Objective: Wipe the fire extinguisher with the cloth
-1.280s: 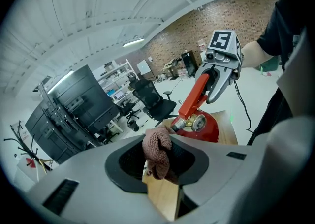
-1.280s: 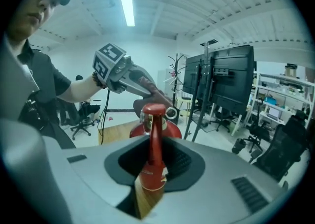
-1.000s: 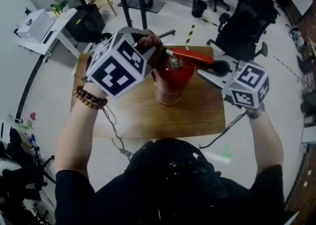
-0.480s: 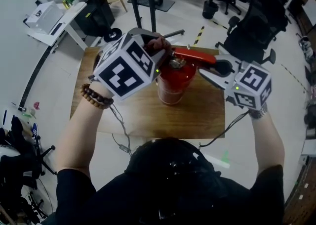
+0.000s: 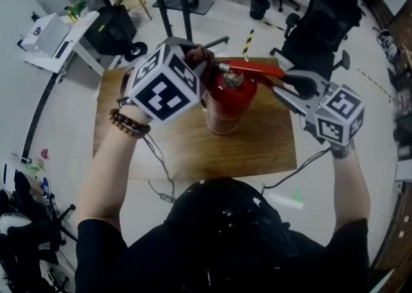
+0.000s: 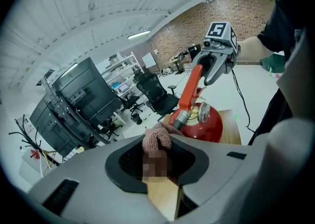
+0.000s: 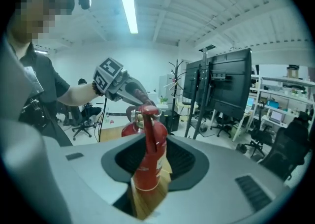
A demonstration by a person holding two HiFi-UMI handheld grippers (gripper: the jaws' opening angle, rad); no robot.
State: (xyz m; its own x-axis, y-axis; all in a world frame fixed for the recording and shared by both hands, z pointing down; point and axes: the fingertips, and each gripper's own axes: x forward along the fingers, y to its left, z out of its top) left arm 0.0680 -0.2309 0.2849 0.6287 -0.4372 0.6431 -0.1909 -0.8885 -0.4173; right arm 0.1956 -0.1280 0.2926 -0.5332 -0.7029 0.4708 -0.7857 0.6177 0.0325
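A red fire extinguisher (image 5: 225, 102) stands upright in the middle of a small wooden table (image 5: 167, 150). My left gripper (image 5: 201, 60) is shut on a pinkish-brown cloth (image 6: 157, 139) and holds it against the valve at the extinguisher's top (image 6: 189, 117). From the right, my right gripper (image 5: 297, 82) reaches the tip of the red lever handle (image 5: 257, 69). Its jaws are opening. In the right gripper view the handle (image 7: 147, 159) lies between them with a gap on each side. The pressure gauge (image 6: 203, 113) faces the left gripper.
Black office chairs (image 5: 315, 28) stand beyond the table at the right. Two dark posts (image 5: 183, 2) rise just behind it. A white desk (image 5: 58, 37) is at the far left. Cables (image 5: 158, 169) trail over the table's near edge.
The right gripper's jaws have spread apart around the lever handle and drawn slightly to the right. The left gripper with the cloth has sunk a little at the valve.
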